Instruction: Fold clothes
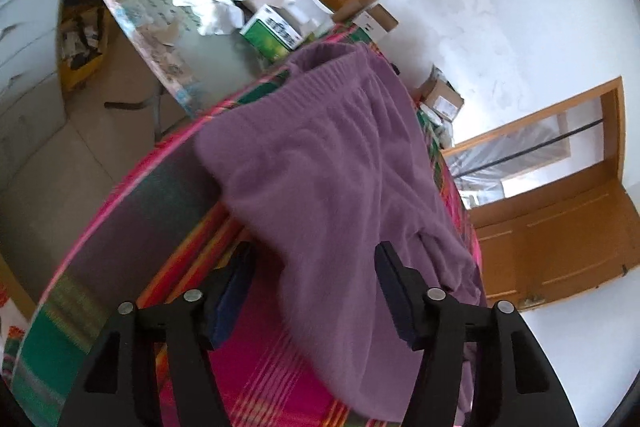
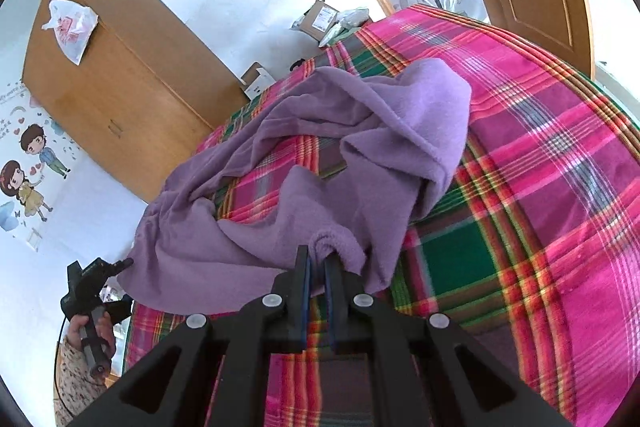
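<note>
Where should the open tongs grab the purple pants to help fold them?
Probably the edge of the purple pants lying between the left tongs, coming in low along the plaid bed. The fabric lies flat there, and the right tongs already pinch another bunched edge.

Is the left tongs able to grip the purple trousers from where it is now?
Probably yes. The left tongs is open, and the purple trousers already lie between its fingers on the plaid bedcover; nothing blocks the way.
</note>
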The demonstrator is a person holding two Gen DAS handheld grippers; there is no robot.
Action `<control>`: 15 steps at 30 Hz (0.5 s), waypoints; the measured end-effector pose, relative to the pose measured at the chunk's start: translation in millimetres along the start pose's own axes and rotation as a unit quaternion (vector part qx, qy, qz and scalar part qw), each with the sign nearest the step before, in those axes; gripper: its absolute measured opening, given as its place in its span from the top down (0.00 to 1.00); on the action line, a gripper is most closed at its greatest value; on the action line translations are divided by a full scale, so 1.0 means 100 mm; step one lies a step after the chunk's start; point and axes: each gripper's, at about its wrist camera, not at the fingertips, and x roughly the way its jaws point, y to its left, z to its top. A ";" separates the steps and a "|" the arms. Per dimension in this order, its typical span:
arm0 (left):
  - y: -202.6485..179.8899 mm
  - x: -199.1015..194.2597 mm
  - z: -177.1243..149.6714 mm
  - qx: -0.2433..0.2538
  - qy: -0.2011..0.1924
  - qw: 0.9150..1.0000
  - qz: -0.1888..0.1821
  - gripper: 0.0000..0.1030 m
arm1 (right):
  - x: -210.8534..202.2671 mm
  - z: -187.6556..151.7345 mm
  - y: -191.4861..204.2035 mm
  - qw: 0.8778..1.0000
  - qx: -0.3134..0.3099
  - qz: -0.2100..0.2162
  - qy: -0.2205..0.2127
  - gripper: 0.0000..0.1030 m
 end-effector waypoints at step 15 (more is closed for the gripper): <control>-0.06 -0.29 -0.17 0.069 -0.044 0.996 0.025 0.96 | -0.06 -0.03 -0.02 1.000 -0.025 0.000 -0.009 0.94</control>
